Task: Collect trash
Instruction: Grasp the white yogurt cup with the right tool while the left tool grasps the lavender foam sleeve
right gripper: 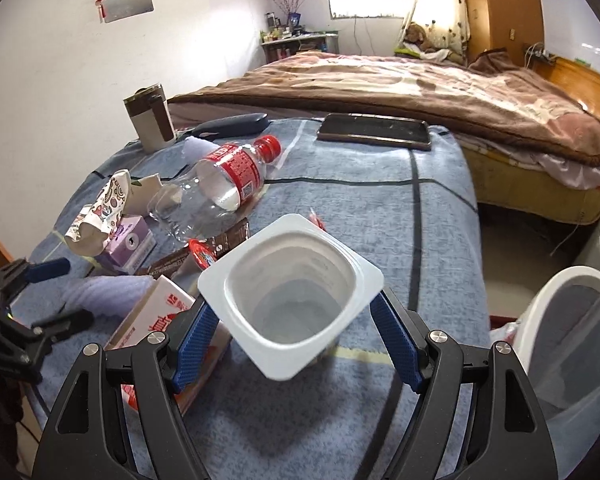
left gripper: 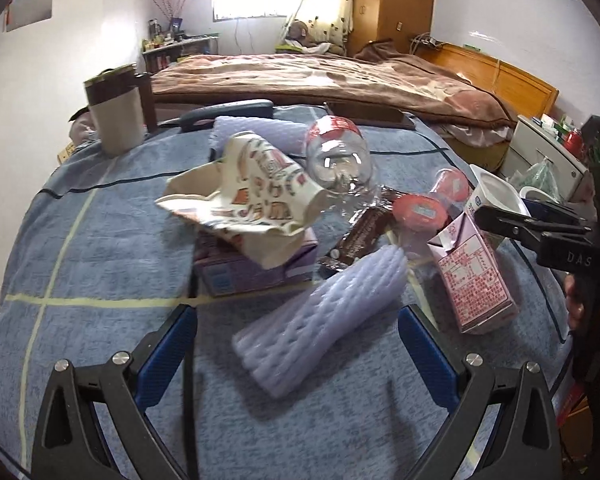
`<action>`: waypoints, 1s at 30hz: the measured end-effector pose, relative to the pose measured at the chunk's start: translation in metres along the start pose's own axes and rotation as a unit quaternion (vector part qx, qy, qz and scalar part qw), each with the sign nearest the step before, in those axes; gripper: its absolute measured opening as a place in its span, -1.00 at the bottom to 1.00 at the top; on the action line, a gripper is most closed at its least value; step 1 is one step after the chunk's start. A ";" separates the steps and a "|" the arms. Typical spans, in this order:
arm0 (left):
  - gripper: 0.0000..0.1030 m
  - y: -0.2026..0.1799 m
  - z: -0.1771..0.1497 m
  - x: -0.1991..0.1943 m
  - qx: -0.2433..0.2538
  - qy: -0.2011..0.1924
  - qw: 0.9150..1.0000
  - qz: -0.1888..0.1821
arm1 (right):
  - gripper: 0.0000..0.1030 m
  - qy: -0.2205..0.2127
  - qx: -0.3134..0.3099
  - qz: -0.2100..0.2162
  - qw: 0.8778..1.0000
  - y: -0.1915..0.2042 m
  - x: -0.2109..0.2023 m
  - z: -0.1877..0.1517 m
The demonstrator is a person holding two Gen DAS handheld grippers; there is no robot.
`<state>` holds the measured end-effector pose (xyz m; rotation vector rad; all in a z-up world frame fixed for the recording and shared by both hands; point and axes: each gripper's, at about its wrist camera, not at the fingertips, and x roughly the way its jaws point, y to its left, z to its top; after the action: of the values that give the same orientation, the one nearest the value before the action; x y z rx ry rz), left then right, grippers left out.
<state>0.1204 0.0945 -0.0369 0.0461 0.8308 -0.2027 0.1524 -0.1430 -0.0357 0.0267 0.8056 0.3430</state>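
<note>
The right gripper (right gripper: 296, 344) grips a white cup (right gripper: 290, 300) between its blue fingers (right gripper: 192, 344), mouth toward the camera, lifted above the blue cloth (right gripper: 380, 216). A white bin (right gripper: 572, 344) stands just off the table's right edge, beside the cup. The left gripper (left gripper: 296, 352) hangs wide open with nothing in it, over a lavender foam sleeve (left gripper: 320, 320) that lies between its fingers (left gripper: 168, 360). The rest of the trash lies scattered on the cloth: a clear bottle (right gripper: 216, 184) with a red cap on its side, a crumpled paper cup (left gripper: 248, 196) resting on a purple box (left gripper: 256, 268), a brown wrapper (left gripper: 360, 240), a pink carton (left gripper: 476, 276) and red lids (left gripper: 418, 212). Farther back are a phone (right gripper: 374, 130) and a mug (right gripper: 150, 120).
</note>
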 end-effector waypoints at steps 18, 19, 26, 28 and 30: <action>-0.03 -0.021 0.003 0.018 0.045 0.032 0.998 -0.023 | 0.04 -0.017 0.020 0.012 1.000 -0.006 0.004 0.007; -0.07 -0.020 0.003 0.018 0.043 0.032 0.998 -0.023 | 0.04 -0.018 0.020 0.014 1.000 -0.006 0.004 0.007; -0.38 -0.014 0.001 0.015 0.013 0.027 0.999 -0.033 | 0.04 -0.032 0.017 0.017 0.999 -0.005 -0.002 0.007; -0.42 -0.013 0.000 0.013 0.007 0.023 0.999 -0.033 | 0.04 -0.036 0.019 0.016 0.999 -0.006 -0.004 0.006; -0.44 -0.012 -0.001 0.010 0.000 0.019 0.999 -0.033 | 0.04 -0.039 0.021 0.017 0.999 -0.007 -0.006 0.005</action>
<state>0.1239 0.0815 -0.0441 0.0222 0.8701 -0.2638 0.1544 -0.1507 -0.0289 0.0920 0.7363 0.3545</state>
